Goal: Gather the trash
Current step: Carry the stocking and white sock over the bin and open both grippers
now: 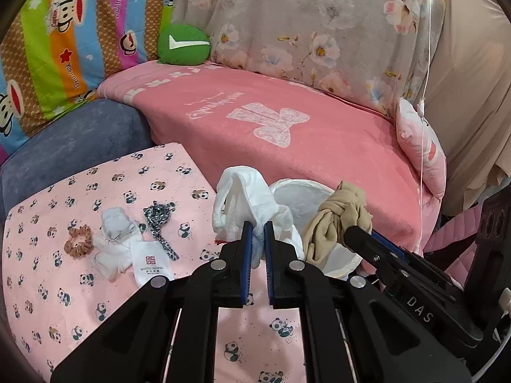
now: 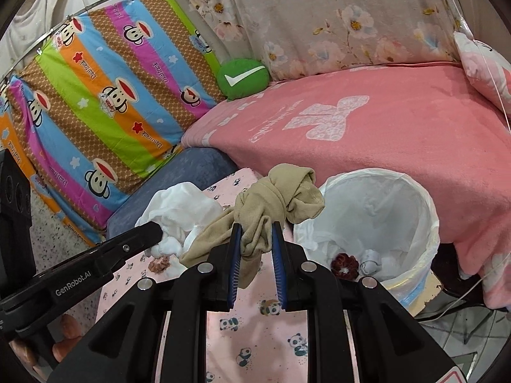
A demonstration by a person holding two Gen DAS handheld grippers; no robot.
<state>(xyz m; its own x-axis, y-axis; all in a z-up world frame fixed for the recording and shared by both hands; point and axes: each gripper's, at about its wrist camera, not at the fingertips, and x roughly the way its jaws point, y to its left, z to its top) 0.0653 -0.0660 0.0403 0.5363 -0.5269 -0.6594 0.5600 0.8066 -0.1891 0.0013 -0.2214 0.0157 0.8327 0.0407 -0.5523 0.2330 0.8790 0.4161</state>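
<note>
The left gripper (image 1: 258, 226) has its blue-padded fingers (image 1: 246, 245) pinched almost fully together on a crumpled white cloth (image 1: 246, 198), which stands up above the tips and hangs a little between them. The right gripper (image 2: 257, 228) has its fingers (image 2: 235, 249) closed, with a narrow gap, on a knotted beige fabric bundle (image 2: 278, 198); the knot sits above the tips and a tail of fabric hangs down between the pads.

Both held items are lifted above a counter covered with a pink panda-print cloth (image 1: 105, 191). Just beyond the right gripper stands a round bin lined with a white plastic bag (image 2: 428, 223), beside a bed under a pink blanket (image 2: 399, 134). Inside the bin lie a dark red scrunchie (image 2: 344, 263) and some small white wads (image 2: 372, 260).

On the panda cloth remain an orange spotted scrunchie (image 1: 78, 244), crumpled white tissues (image 1: 115, 223), a white packet printed with a red hotel logo (image 1: 151, 266) and a black-and-white leopard-print hair band (image 1: 159, 223), all lying close together to the left of the left gripper.
</note>
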